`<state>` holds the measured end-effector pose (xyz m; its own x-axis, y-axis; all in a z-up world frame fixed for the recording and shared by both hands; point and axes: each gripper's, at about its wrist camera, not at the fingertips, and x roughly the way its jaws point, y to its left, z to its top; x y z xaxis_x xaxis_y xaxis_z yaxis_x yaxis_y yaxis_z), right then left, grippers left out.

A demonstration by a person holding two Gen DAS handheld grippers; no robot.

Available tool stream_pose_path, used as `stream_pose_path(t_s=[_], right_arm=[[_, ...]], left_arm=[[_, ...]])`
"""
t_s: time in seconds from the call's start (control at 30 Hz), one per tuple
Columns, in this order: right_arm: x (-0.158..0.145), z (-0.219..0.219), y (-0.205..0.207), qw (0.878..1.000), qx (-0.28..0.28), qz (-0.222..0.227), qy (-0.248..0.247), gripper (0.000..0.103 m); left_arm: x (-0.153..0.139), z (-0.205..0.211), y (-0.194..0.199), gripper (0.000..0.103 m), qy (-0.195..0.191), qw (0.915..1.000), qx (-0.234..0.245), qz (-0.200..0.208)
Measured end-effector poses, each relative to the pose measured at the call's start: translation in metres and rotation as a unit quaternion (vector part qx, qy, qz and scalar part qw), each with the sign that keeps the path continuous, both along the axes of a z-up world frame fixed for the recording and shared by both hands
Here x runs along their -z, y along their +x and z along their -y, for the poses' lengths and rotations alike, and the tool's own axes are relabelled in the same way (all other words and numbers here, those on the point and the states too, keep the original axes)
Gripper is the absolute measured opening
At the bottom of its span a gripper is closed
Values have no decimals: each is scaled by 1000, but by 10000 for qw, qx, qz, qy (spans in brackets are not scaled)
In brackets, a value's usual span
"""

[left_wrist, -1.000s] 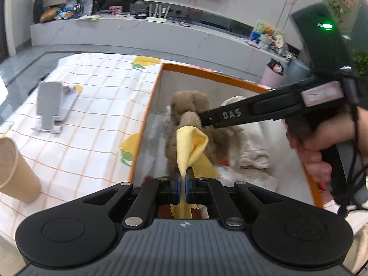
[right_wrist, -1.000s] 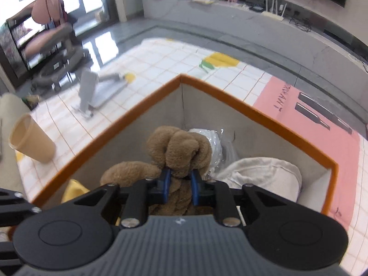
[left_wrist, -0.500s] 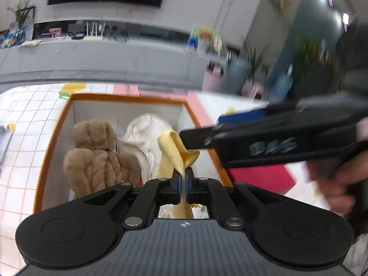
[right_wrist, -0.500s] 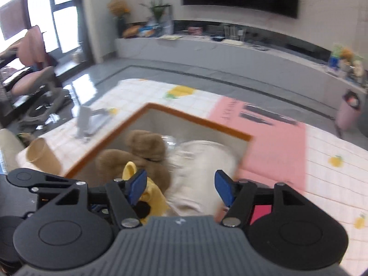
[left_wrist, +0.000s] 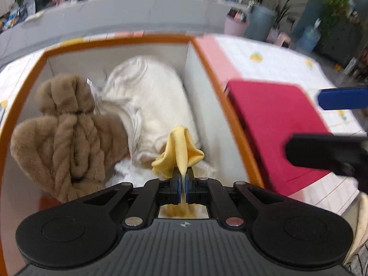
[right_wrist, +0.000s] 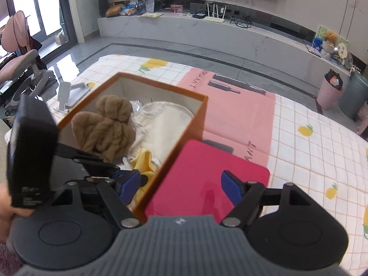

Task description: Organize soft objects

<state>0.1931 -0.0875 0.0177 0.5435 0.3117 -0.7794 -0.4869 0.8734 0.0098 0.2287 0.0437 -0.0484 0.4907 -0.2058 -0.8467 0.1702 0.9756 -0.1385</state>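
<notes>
My left gripper point(left_wrist: 183, 179) is shut on a yellow cloth point(left_wrist: 178, 151) and holds it inside the orange-rimmed box point(left_wrist: 119, 41), at its near right corner. A brown plush toy point(left_wrist: 66, 128) lies at the left of the box and a white soft item point(left_wrist: 149, 101) lies in the middle. My right gripper point(right_wrist: 181, 184) is open and empty above the red lid point(right_wrist: 207, 179) that lies next to the box point(right_wrist: 197, 124). The right wrist view also shows the plush point(right_wrist: 108, 126), the white item point(right_wrist: 161, 124) and the yellow cloth point(right_wrist: 143, 163).
The box stands on a table with a checked, lemon-print cloth point(right_wrist: 310, 151) and a pink mat point(right_wrist: 237, 105). A phone stand point(right_wrist: 65, 96) lies on the table left of the box. A pink bin point(right_wrist: 329, 89) and a grey bin point(right_wrist: 353, 96) stand beyond the table.
My right gripper let go of the brown plush, opened and pulled back to the right over the red lid. My left gripper swung right inside the box, still holding the yellow cloth.
</notes>
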Motion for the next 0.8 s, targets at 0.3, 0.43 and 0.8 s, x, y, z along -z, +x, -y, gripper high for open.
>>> stream_pose_path(t_s=[0.3, 0.43, 0.8], right_arm=[[3, 16, -18, 10000, 6, -23, -90, 76], [-4, 29, -37, 9999, 67, 85, -79, 77], [-12, 63, -97, 9964, 529, 392, 530, 85]], left_arm=[[17, 2, 21, 13, 224, 9966, -139, -776], [12, 8, 15, 40, 374, 9980, -319, -397], [-87, 25, -69, 94, 232, 9712, -609, 2291]])
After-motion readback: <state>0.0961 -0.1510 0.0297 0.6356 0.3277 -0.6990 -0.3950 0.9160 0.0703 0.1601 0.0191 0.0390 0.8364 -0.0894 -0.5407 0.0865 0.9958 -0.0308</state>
